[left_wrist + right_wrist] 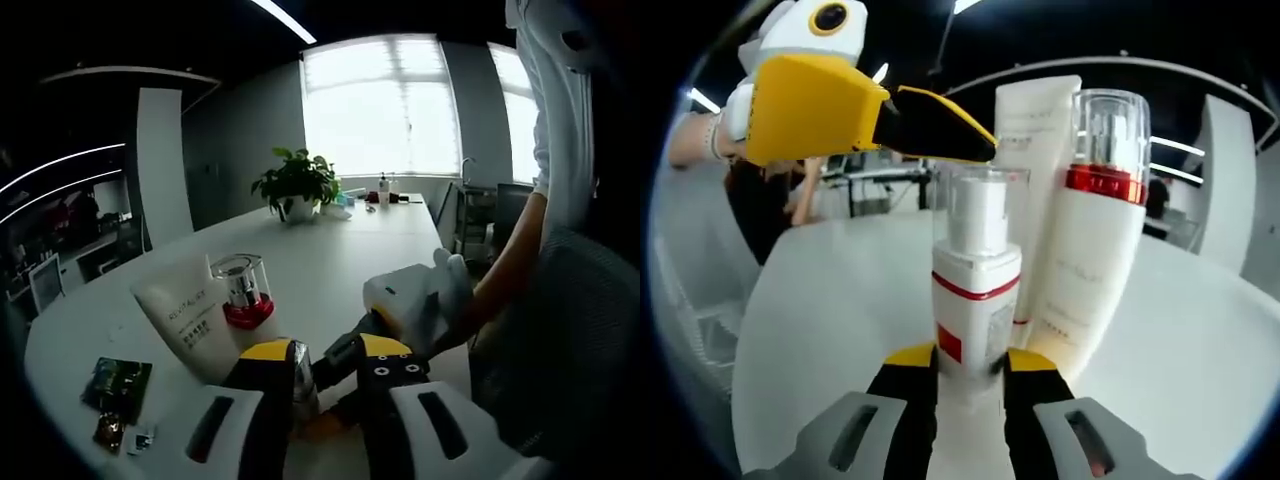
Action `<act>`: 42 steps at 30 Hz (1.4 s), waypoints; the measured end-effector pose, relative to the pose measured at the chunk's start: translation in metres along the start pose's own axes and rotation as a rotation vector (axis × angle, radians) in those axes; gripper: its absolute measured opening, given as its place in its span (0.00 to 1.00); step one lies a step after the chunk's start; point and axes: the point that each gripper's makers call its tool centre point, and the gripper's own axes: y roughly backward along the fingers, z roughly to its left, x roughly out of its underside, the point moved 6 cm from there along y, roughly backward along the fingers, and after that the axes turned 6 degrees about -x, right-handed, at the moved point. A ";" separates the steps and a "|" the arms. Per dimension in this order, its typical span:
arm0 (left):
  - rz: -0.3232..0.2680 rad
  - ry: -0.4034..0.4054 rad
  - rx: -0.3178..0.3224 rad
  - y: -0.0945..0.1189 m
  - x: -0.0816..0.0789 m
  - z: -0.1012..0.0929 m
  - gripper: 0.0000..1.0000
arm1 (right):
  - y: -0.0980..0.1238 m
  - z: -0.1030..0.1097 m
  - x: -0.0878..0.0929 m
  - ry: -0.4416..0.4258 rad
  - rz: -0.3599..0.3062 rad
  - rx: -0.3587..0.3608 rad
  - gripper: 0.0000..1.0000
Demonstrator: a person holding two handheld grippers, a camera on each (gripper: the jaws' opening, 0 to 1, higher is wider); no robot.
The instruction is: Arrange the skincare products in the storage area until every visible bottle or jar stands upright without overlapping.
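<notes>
While the right hand-held gripper (970, 385) is clenched low on the small pump bottle (976, 290), its yellow-tipped jaws pressing the white body from both sides just under the red band, the bottle stands upright on the white table (820, 330) and the step in hand looks like settling it into place. In the right gripper view the left hand-held gripper (880, 110) comes in from the upper left, its jaw tips at the bottle's clear cap, so it seems to be steadying the top. In the left gripper view that gripper's own jaws sit close around the cap (305, 385), but whether they truly pinch it I cannot tell. Just behind and to the right of the small bottle stands the taller bottle with the red collar (1090, 260), very near it, and behind both rises the white tube (1035, 130). To do this well, I would keep the small bottle vertical, press its base flat to the table, and leave a clear gap to the taller bottle before letting go, opening the lower jaws slowly so the narrow bottle does not tip. Farther off lie small packets (118, 385) near the table edge, and at the far end a potted plant (297, 185) by the window.
</notes>
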 end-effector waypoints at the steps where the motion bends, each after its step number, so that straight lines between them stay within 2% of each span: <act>1: 0.003 0.003 0.000 0.000 0.000 0.000 0.20 | 0.000 0.000 0.001 -0.001 0.008 0.001 0.17; 13: 0.002 0.000 0.021 -0.001 0.000 -0.003 0.19 | 0.015 0.001 0.010 -0.014 0.033 0.017 0.16; 20: 0.003 0.001 0.026 -0.001 0.000 -0.006 0.19 | 0.018 0.000 0.011 0.011 0.033 0.019 0.14; 23: 0.005 0.003 0.030 0.000 -0.001 -0.007 0.18 | 0.018 -0.002 0.010 0.044 0.035 0.006 0.14; 29: 0.007 0.007 0.030 0.000 0.000 -0.007 0.18 | 0.018 -0.012 0.010 0.081 0.044 -0.086 0.13; 32: 0.006 0.010 0.033 -0.001 -0.001 -0.008 0.18 | 0.019 -0.021 0.008 0.083 0.062 -0.089 0.14; 38: 0.005 0.011 0.035 -0.001 0.000 -0.007 0.19 | 0.021 -0.021 0.009 0.088 0.063 -0.101 0.12; 42: -0.001 0.009 0.038 -0.002 0.000 -0.008 0.20 | 0.022 -0.021 0.009 0.039 0.045 -0.110 0.12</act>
